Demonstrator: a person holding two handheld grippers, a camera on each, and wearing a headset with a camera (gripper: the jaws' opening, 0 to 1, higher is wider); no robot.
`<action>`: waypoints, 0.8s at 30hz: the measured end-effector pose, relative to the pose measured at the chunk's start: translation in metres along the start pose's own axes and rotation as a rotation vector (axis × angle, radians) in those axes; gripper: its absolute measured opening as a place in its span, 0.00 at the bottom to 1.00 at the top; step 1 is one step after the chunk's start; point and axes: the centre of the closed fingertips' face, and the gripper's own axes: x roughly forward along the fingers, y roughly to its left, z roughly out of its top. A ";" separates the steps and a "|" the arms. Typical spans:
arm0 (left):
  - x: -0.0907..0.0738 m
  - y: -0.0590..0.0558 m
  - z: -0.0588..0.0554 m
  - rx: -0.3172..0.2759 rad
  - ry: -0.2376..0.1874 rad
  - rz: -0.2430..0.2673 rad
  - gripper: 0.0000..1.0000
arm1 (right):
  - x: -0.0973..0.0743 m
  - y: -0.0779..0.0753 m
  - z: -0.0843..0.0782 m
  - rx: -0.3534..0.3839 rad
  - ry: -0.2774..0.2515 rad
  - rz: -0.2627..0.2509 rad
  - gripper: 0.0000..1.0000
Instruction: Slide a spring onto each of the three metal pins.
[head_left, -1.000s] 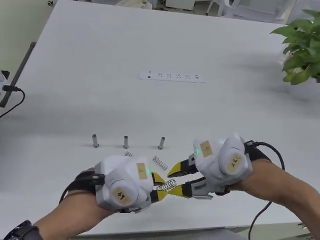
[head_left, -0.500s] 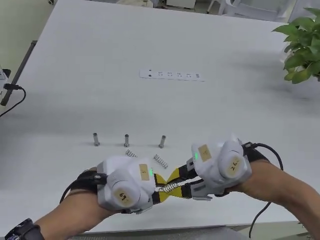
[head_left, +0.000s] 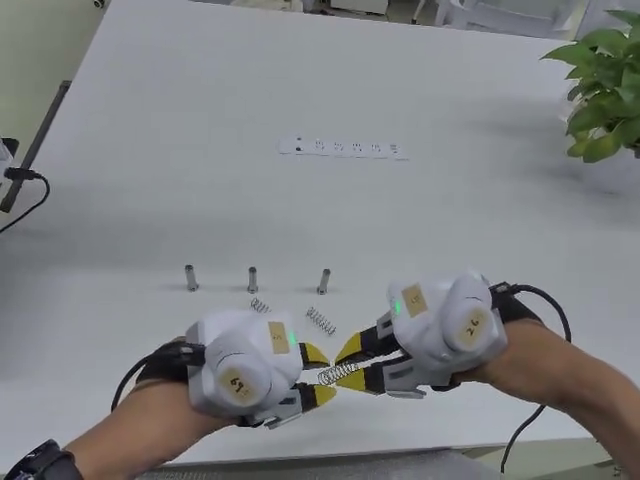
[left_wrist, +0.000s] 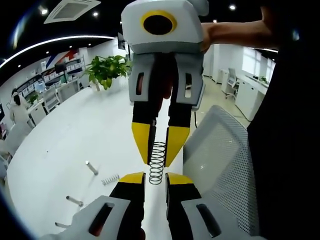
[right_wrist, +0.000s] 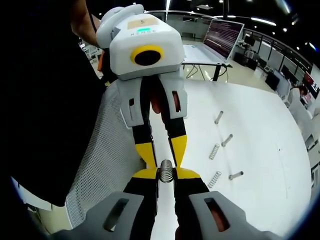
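Three short metal pins (head_left: 190, 278) (head_left: 252, 280) (head_left: 323, 282) stand in a row on the white table (head_left: 300, 80), all bare. Two loose springs (head_left: 260, 305) (head_left: 320, 320) lie just in front of them. A third spring (head_left: 340, 375) hangs in the air between the two grippers near the table's front edge. My right gripper (head_left: 356, 365) is shut on it; in the right gripper view the spring's end (right_wrist: 166, 170) sits pinched between its yellow tips. My left gripper (head_left: 316, 373) faces it with jaws slightly wider than the spring (left_wrist: 157, 160).
A white power strip (head_left: 340, 150) lies mid-table beyond the pins. A potted plant (head_left: 600, 90) stands at the far right, and a black cable (head_left: 20, 190) runs along the left edge. A grey mesh chair (left_wrist: 220, 150) is below the grippers.
The right gripper's jaws have come onto the spring that the left gripper held and shut on it. The left gripper's jaws have parted a little.
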 end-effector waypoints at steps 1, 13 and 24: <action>-0.001 0.001 0.000 -0.007 -0.001 0.001 0.10 | 0.000 -0.001 0.000 0.003 -0.003 -0.004 0.08; -0.022 0.028 -0.015 -0.167 -0.045 0.106 0.13 | 0.001 -0.011 -0.013 0.052 0.007 -0.033 0.08; -0.053 0.059 -0.039 -0.255 -0.048 0.230 0.18 | 0.005 -0.032 -0.022 0.075 0.036 -0.075 0.08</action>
